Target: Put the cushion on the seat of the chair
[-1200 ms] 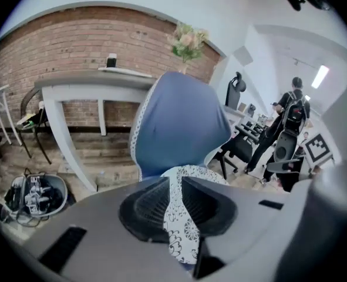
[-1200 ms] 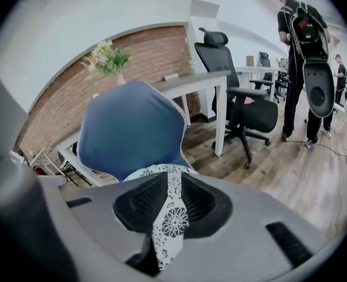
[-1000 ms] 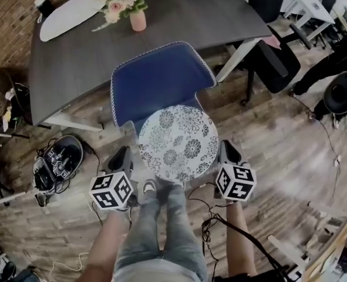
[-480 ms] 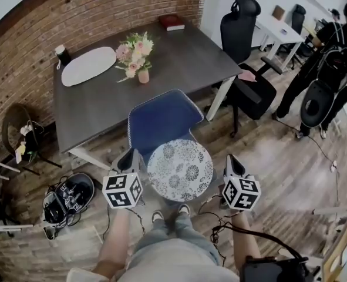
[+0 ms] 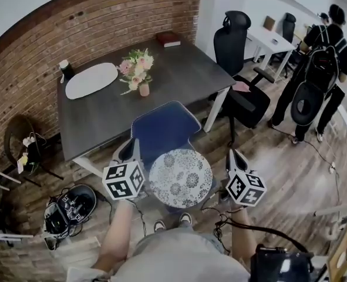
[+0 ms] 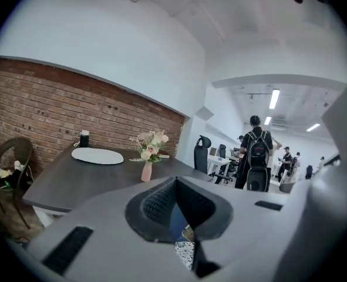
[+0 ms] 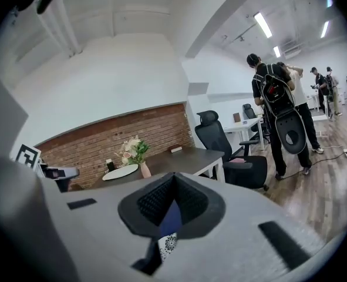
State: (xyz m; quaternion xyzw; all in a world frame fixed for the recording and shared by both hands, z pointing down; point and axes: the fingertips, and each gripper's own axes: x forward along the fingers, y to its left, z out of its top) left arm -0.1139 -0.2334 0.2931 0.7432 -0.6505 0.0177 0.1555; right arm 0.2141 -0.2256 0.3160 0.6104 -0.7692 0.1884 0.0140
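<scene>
your cushion (image 5: pixel 180 178) lies flat on the blue chair (image 5: pixel 161 128) seat, by the tabletop's (image 5: pixel 103 116) near edge. it's round, midway between left gripper (image 5: pixel 128 151) and right gripper (image 5: pixel 232 155), both pinched together, holding nothing.

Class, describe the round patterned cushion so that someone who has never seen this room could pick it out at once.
Find the dark rectangular table by the brick wall, then the blue chair at its near edge. On its seat lies the round cushion; unlike the plain white oval mat on the table, it is covered in dark flower patterns.
</scene>
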